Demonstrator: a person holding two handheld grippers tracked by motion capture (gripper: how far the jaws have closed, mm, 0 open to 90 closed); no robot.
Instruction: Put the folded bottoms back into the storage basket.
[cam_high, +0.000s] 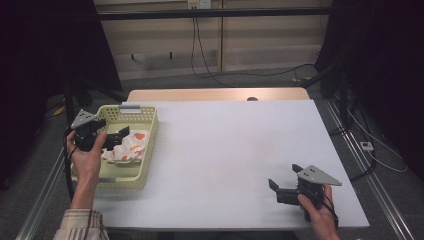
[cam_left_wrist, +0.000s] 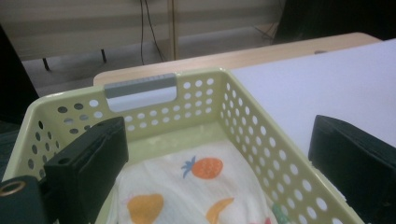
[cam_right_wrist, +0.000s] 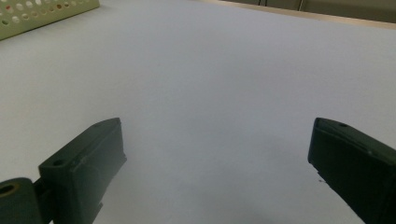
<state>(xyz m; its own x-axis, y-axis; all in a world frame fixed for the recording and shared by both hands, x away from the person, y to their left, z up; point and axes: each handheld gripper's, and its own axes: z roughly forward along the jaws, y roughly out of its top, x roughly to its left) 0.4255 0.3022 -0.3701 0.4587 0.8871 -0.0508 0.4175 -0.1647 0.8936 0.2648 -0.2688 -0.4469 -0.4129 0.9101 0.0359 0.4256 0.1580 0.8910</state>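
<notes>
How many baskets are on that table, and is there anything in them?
1. A pale yellow-green perforated basket sits at the table's left edge. Inside lies a white fruit-print cloth, with the open left gripper over it. More could be hidden beneath the cloth.

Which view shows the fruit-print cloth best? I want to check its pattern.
The left gripper view: the cloth lies close up in the basket, fruit prints clear. The high view shows it small, partly behind the left gripper. The right gripper view catches a basket corner.
</notes>
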